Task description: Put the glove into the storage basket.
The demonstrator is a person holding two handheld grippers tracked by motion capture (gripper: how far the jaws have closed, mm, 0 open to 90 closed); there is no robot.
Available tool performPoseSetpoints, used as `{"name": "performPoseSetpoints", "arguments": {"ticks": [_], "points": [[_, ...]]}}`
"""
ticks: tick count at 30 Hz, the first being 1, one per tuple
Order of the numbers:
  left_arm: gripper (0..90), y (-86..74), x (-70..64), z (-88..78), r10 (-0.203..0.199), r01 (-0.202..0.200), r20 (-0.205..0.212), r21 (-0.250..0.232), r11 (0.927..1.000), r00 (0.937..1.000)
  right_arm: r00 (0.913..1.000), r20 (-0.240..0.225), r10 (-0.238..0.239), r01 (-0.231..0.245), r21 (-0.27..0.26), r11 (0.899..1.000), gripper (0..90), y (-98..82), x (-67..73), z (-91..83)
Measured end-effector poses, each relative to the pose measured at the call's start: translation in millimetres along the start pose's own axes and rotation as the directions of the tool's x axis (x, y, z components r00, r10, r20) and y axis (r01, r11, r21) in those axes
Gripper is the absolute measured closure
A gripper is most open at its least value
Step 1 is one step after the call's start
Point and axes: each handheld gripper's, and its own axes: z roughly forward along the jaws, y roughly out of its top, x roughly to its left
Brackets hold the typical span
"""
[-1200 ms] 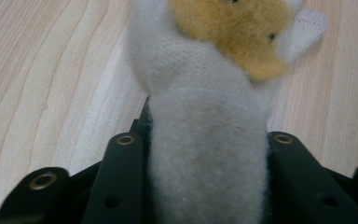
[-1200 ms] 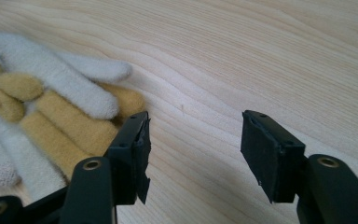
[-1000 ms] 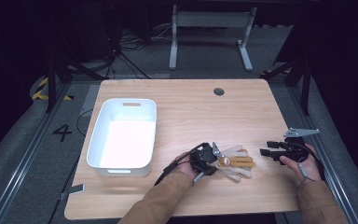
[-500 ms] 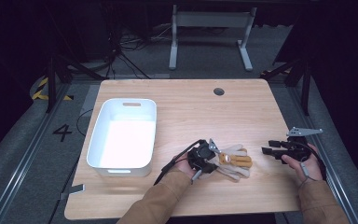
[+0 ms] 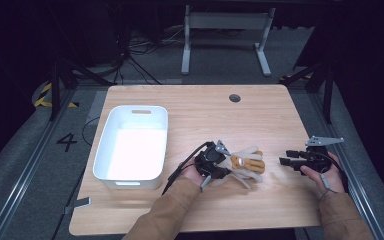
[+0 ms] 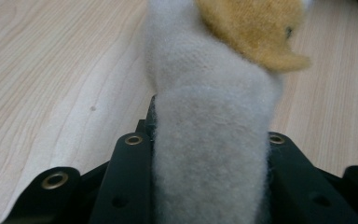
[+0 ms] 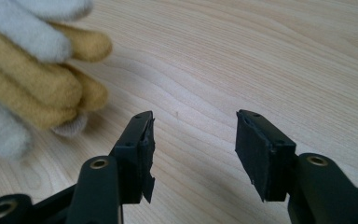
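A pair of work gloves (image 5: 244, 165), pale grey with yellow-tan palms and fingers, lies on the wooden table (image 5: 205, 115) near its front middle. My left gripper (image 5: 215, 162) is shut on the grey cuff of a glove (image 6: 209, 154), which fills the gap between the jaws in the left gripper view. My right gripper (image 5: 286, 161) hovers just right of the gloves, open, with bare wood between its jaws (image 7: 193, 149). The glove fingertips (image 7: 37, 84) lie to the upper left in the right gripper view.
A white rectangular bin (image 5: 132, 146) stands on the left half of the table. A round cable hole (image 5: 234, 98) sits near the far edge. Dark floor, a desk frame and cables lie beyond the table.
The left gripper and the gloves have barely shifted. The right gripper has stayed in place to the right of the gloves.
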Motion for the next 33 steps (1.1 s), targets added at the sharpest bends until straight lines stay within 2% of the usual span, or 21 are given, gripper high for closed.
{"name": "performPoseSetpoints", "arguments": {"ticks": [7, 13, 20, 28, 33], "points": [[69.1, 2.5, 2.5, -11.3, -0.027, 0.026, -0.013, -0.018, 0.9995, 0.9996, 1.0, -0.008, -0.005, 0.005, 0.007, 1.0, 48.6, -0.3, -0.1, 1.7], [69.0, 3.6, 6.7, -22.7, -0.055, 0.054, -0.016, -0.033, 0.998, 0.9984, 0.9985, -0.017, -0.052, 0.052, 0.032, 0.998, 55.7, -2.6, -1.3, 4.6], [69.0, 3.8, 11.2, -36.8, -0.078, 0.076, -0.032, -0.068, 0.9948, 0.9964, 0.9983, -0.01, -0.057, 0.057, 0.046, 0.997, 55.9, -2.4, -1.5, 6.9], [69.0, -0.6, 12.1, -45.0, -0.107, 0.103, -0.053, -0.079, 0.9915, 0.9928, 0.9967, -0.007, -0.08, 0.081, 0.053, 0.995, 56.8, 2.6, -0.5, 13.9], [69.0, 2.2, 11.1, -54.7, -0.139, 0.132, -0.073, -0.093, 0.987, 0.9877, 0.9942, -0.03, -0.104, 0.105, 0.067, 0.992, 58.1, 11.7, 0.2, 22.7]]}}
